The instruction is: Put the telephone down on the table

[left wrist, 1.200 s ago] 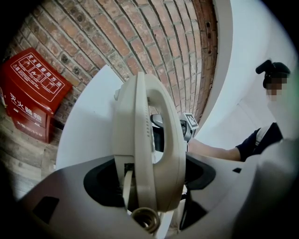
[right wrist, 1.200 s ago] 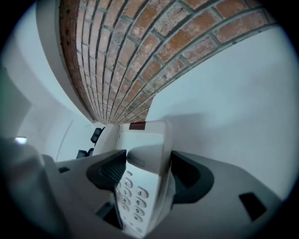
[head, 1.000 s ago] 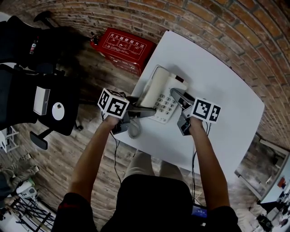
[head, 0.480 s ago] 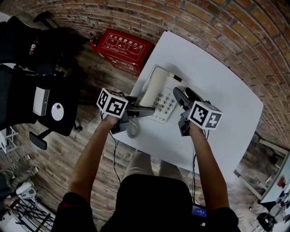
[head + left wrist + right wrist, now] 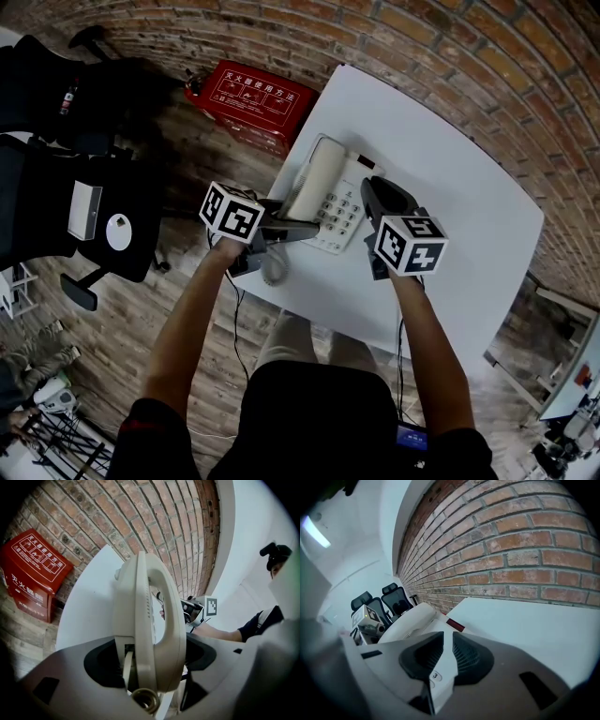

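Note:
A white telephone [image 5: 342, 214] stands at the near left of the white table [image 5: 450, 178], its handset [image 5: 314, 178] lying along its left side. My left gripper [image 5: 305, 230] is shut on the handset's near end; in the left gripper view the handset [image 5: 152, 620] fills the gap between the pads. My right gripper [image 5: 375, 195] is at the telephone's right edge and its jaws are closing. In the right gripper view the thin edge of the telephone base [image 5: 440, 672], with a number key on it, sits between the pads and touches both.
The coiled cord [image 5: 275, 267] hangs at the table's near left edge. A red box [image 5: 251, 94] lies on the wooden floor beyond it, black office chairs [image 5: 66, 178] stand to the left, and a brick wall [image 5: 469, 47] runs along the back.
My right gripper turned and moved in to the telephone's right edge, and its jaws came together on the base. The left gripper and the handset have stayed put.

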Demonstrator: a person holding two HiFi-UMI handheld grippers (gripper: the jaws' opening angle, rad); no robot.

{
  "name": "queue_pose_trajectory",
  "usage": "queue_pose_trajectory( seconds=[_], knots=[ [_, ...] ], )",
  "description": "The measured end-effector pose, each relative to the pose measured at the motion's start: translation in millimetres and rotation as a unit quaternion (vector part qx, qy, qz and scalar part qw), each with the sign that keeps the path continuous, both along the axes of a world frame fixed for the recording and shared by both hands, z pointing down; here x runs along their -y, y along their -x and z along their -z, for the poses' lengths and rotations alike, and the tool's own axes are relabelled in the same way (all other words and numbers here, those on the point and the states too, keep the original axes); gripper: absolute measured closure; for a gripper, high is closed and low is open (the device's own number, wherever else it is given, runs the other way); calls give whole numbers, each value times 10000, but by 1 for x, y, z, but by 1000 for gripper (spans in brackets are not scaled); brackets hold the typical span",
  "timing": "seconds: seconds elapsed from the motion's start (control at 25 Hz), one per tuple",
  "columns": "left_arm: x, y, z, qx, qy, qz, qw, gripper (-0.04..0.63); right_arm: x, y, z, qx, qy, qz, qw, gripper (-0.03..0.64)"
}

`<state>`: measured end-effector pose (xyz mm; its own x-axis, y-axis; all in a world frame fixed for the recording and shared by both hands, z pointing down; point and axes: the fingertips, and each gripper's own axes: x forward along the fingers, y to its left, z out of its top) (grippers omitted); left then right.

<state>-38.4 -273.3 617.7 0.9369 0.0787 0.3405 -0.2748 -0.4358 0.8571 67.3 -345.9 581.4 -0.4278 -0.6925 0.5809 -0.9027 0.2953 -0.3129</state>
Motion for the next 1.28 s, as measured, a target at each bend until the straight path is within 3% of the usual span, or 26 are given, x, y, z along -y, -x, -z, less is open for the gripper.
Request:
queue_pose_trajectory(
  seconds=[0.16, 0.44, 1.28],
  knots=[
    [-1, -1, 2, -44, 46, -19, 10000, 247, 1, 2, -4, -245, -20, 106, 9996, 584],
    [0, -1, 2, 24, 9, -3, 10000, 247, -1, 4, -20, -503, 167, 149, 9985, 601],
    [2, 0, -3, 576, -372, 273, 9973, 221, 0, 3, -21, -177, 70, -63, 9998, 604]
  ],
)
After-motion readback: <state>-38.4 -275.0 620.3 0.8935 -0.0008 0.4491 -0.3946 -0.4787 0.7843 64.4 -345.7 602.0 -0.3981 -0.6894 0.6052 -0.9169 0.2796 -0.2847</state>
